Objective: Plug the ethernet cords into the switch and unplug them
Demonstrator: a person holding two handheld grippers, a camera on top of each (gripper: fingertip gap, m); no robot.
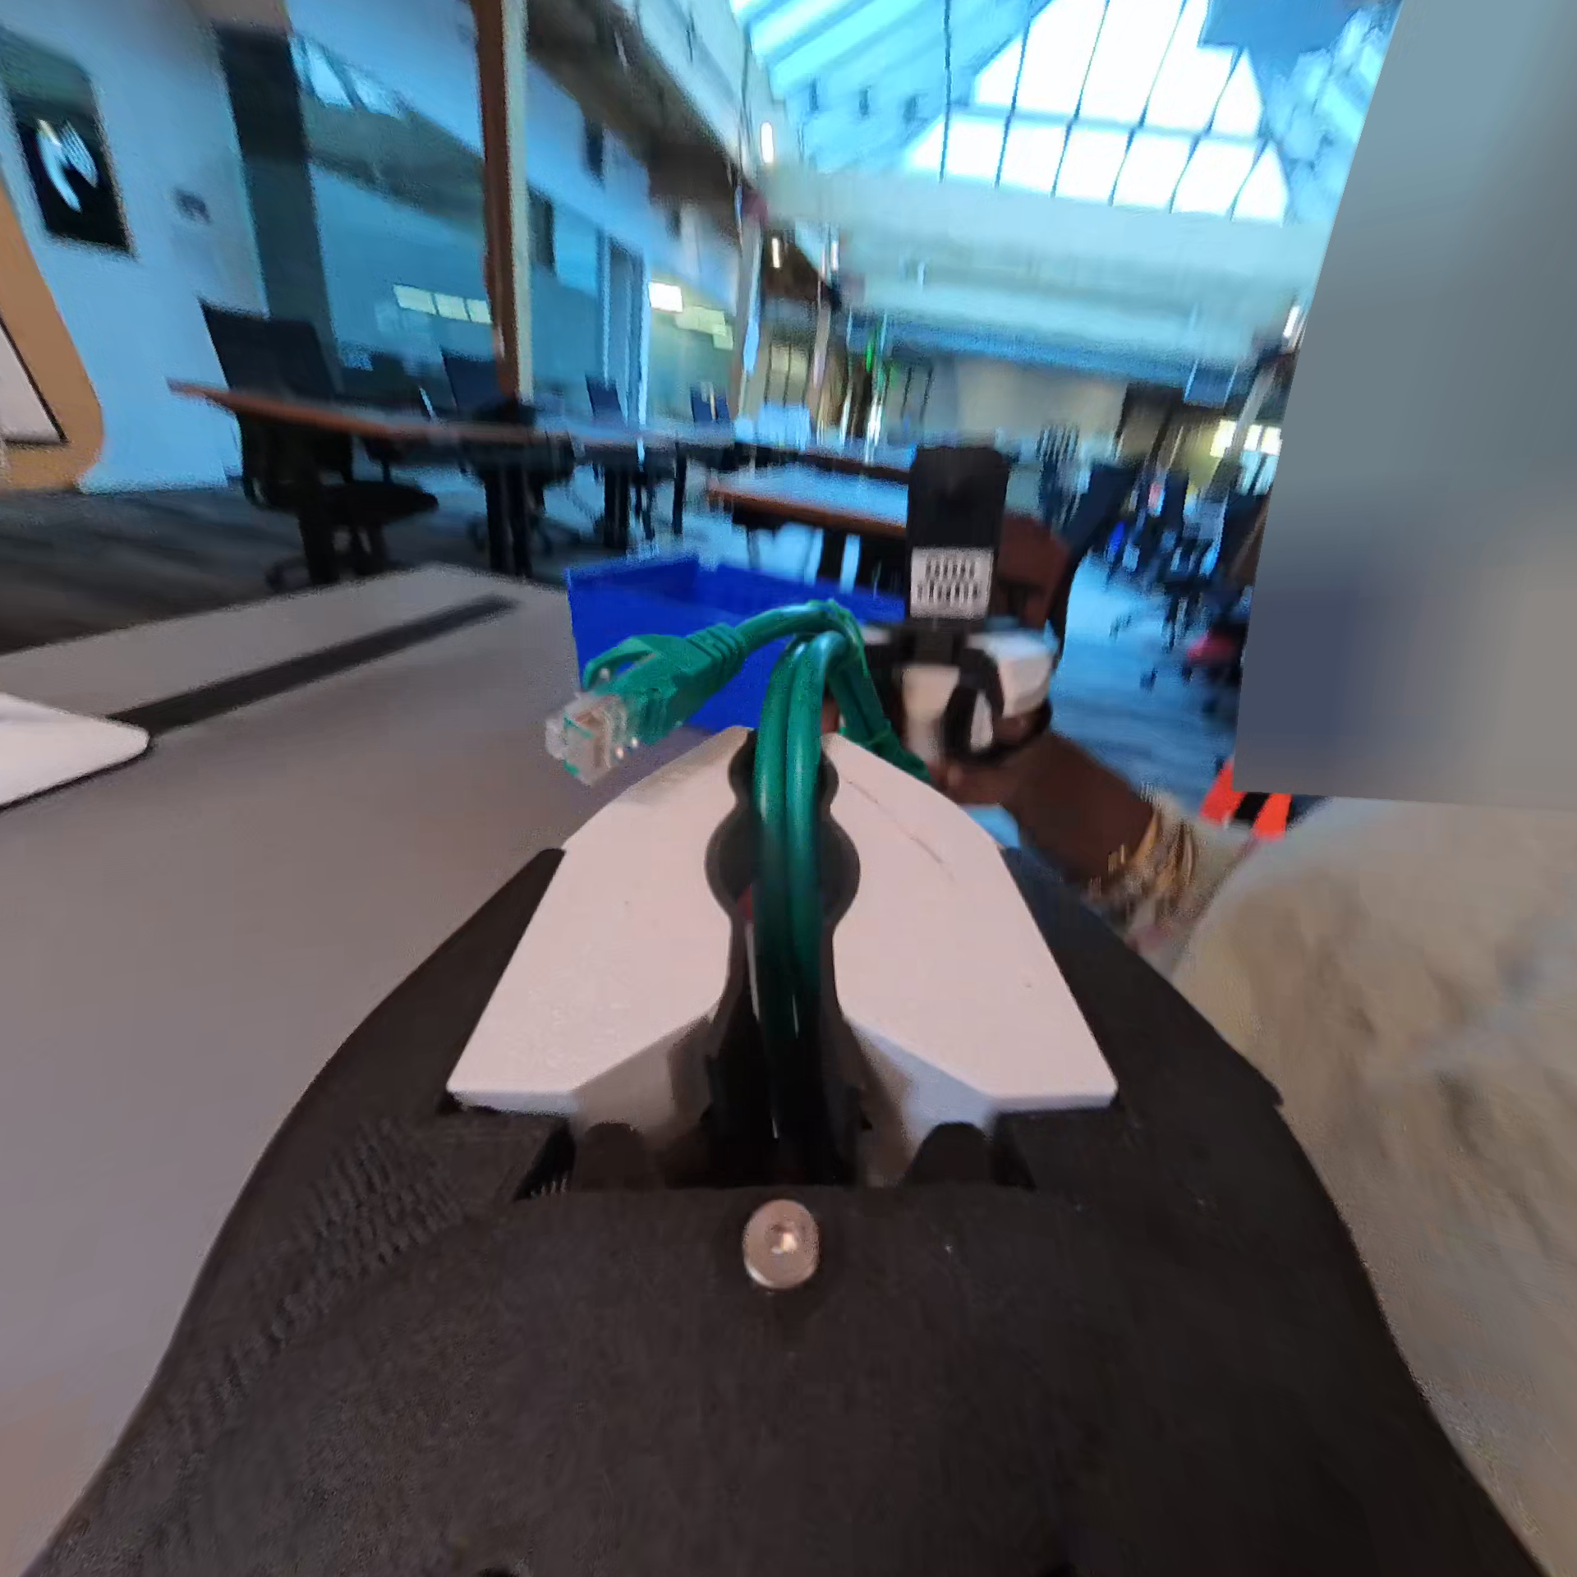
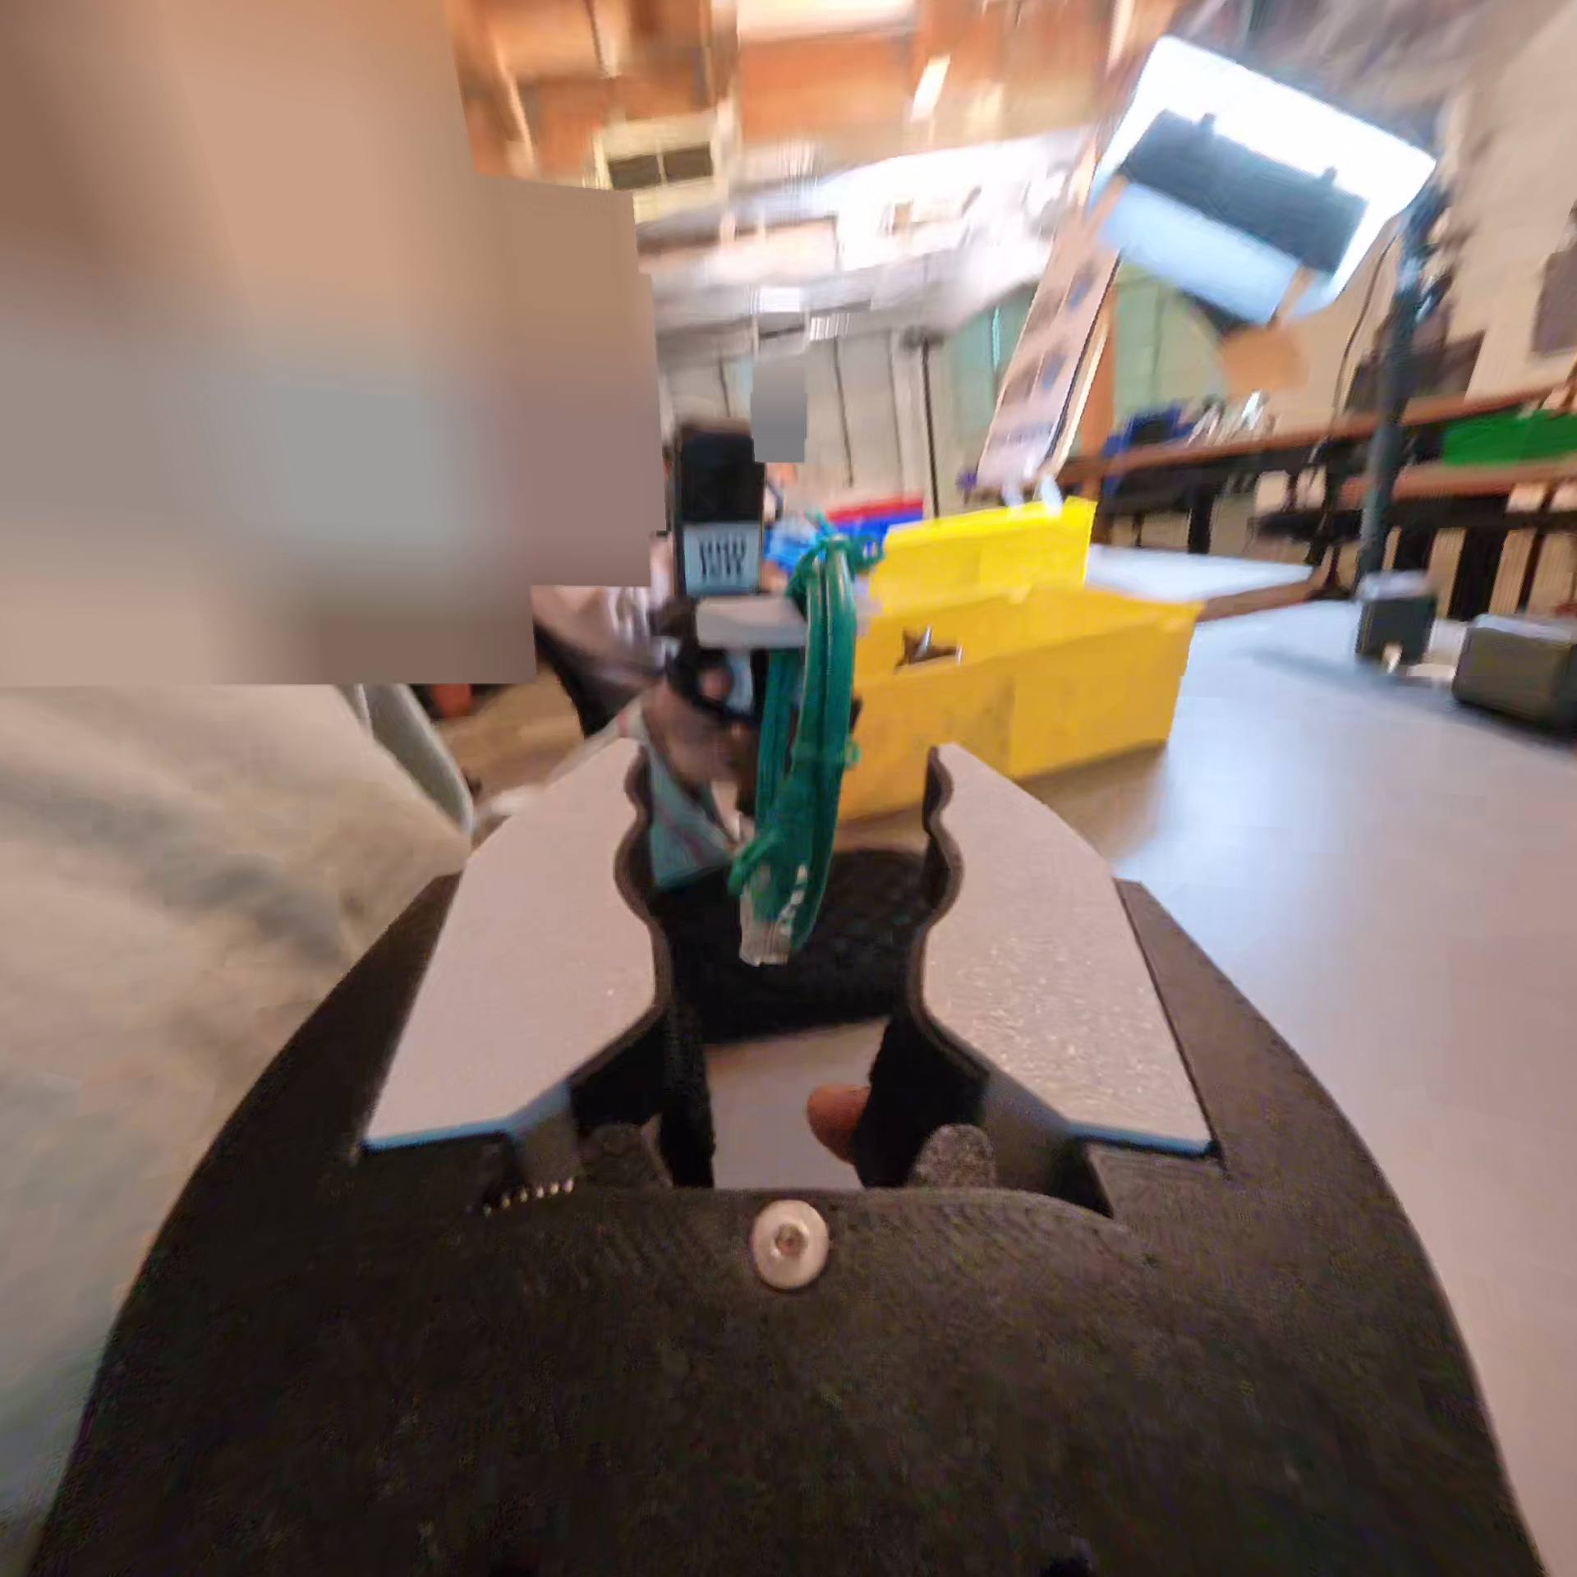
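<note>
My left gripper [image 1: 785, 751] is shut on a coiled bundle of green ethernet cord [image 1: 789, 853]. The bundle's clear plug [image 1: 589, 734] sticks out up and to the left, above the grey table [image 1: 299, 853]. In the right wrist view the same left gripper [image 2: 751, 619] holds the bundle [image 2: 811, 725] in the air, and one plug [image 2: 768, 934] hangs down. My right gripper [image 2: 781, 768] is open and empty, and it faces the hanging cord from a short way off. It also shows in the left wrist view [image 1: 973, 683], held by a hand. I see no switch that I can name.
A blue bin [image 1: 648, 597] stands on the table behind the cord. A yellow bin [image 2: 1024, 666] stands behind the bundle in the right wrist view. A dark box [image 2: 1519, 674] and a light stand's base [image 2: 1399, 614] are at the far right. A white object [image 1: 51, 751] lies at the left. Tip to tip, the grippers are about 8 cm apart.
</note>
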